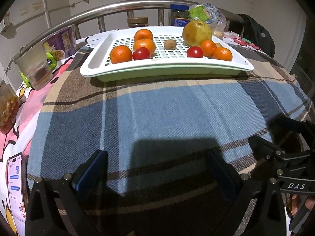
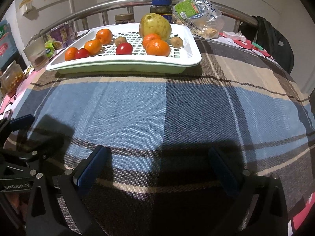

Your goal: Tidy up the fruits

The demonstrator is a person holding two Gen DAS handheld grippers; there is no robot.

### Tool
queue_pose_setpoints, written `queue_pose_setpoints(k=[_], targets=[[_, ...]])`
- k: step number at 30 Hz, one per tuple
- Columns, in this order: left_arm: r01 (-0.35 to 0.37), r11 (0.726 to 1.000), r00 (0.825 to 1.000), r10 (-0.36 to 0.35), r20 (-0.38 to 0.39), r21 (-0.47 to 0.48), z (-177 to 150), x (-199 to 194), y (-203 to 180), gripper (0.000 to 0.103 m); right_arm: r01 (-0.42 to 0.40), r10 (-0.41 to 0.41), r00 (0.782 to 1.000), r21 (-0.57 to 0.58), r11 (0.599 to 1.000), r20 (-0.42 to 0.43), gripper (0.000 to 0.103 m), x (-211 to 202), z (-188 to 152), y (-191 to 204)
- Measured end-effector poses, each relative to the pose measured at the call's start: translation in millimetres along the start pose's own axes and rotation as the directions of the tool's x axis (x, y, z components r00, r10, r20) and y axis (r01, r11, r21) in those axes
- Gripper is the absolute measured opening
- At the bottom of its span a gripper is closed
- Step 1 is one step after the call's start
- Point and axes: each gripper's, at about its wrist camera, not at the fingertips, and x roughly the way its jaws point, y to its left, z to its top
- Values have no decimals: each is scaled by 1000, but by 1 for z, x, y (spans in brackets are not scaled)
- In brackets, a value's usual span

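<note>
A white slotted tray point(image 1: 98, 59) point(image 2: 189, 45) lies on the plaid cloth at the far side. It holds several oranges point(image 1: 120, 54) point(image 2: 157, 47), two red tomatoes point(image 1: 141, 53) point(image 2: 124, 48), two brown kiwis point(image 1: 170, 44) point(image 2: 176, 41) and a large yellow-green pear point(image 1: 196, 32) point(image 2: 155, 26). My left gripper point(image 1: 157, 163) is open and empty, low over the cloth near the front. My right gripper point(image 2: 157, 163) is open and empty beside it; it also shows in the left wrist view point(image 1: 275, 135).
A metal rail point(image 1: 82, 13) runs behind the tray, with jars point(image 1: 137, 22) and a plastic bag point(image 2: 198, 15). A glass cup point(image 1: 35, 68) and a snack box point(image 1: 61, 41) stand at the left. A phone point(image 1: 15, 186) lies at the front left.
</note>
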Motion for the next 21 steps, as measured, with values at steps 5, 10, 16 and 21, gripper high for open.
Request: queue_pose_setpoints(k=[5, 10, 16, 21], targets=[[2, 1000, 1000, -2, -1, -2, 0, 0, 1, 103, 4, -4, 1000, -4, 1000, -1, 103, 1, 1, 0], [2, 1000, 1000, -2, -1, -1, 0, 0, 0, 103, 1, -1, 1000, -3, 1000, -2, 103, 1, 1, 0], [2, 1000, 1000, -2, -1, -2, 0, 0, 1, 103, 2, -2, 1000, -3, 1000, -2, 103, 1, 1, 0], [3, 1000, 1000, -3, -1, -2, 0, 0, 0, 103, 0, 0, 1000, 0, 1000, -2, 103, 2, 1, 0]])
